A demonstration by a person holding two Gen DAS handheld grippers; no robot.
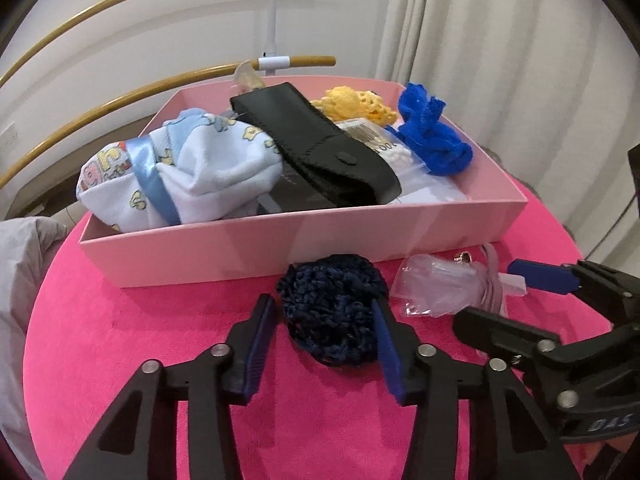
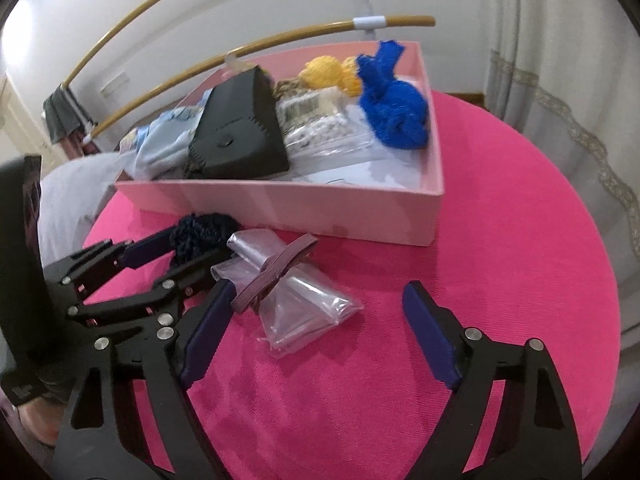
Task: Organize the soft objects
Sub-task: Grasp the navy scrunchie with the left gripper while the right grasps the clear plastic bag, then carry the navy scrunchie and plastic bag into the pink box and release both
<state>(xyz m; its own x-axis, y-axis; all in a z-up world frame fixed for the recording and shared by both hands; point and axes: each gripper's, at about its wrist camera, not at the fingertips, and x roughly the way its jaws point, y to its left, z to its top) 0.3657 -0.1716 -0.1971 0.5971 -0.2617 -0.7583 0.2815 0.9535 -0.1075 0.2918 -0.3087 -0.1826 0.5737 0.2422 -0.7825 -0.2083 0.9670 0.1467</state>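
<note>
Left gripper spread wide around navy yarn ball, seemingly untouched; right gripper wide, empty, by plastic bag.

Behind your work surface, a round table under a bright pink textured cloth, stands a plain white wall. Curved wooden rails with white plastic joints sweep across it. Pale cream pleated curtains hang to your right, trimmed with a patterned border.
</note>
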